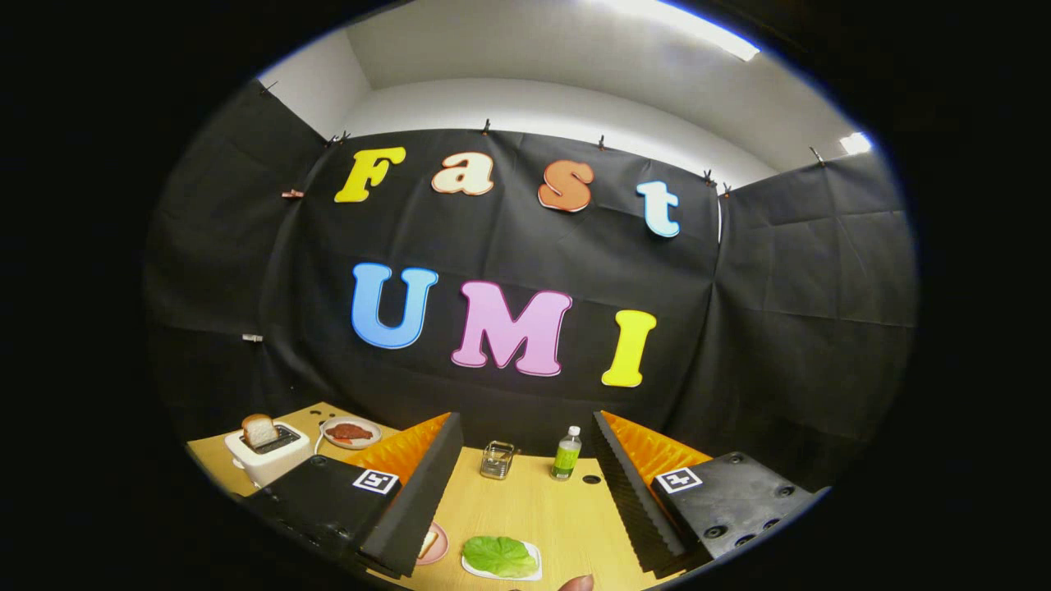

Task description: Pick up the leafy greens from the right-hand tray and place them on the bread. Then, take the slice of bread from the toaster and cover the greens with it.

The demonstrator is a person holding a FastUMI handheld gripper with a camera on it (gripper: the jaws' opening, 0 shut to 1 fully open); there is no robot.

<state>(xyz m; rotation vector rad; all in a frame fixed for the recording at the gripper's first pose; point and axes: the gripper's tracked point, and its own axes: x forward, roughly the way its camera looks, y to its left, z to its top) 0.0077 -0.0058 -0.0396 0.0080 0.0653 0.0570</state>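
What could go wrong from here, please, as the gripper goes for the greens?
The gripper is open and high above the leafy greens, so a misjudged descent could catch the tray rim. A fingertip near that tray might get nudged. The glass and bottle beyond could tip.

Wooden table [525, 501]; toaster [267, 453], three plates [351, 432], glass [497, 460], bottle [566, 453] on it.
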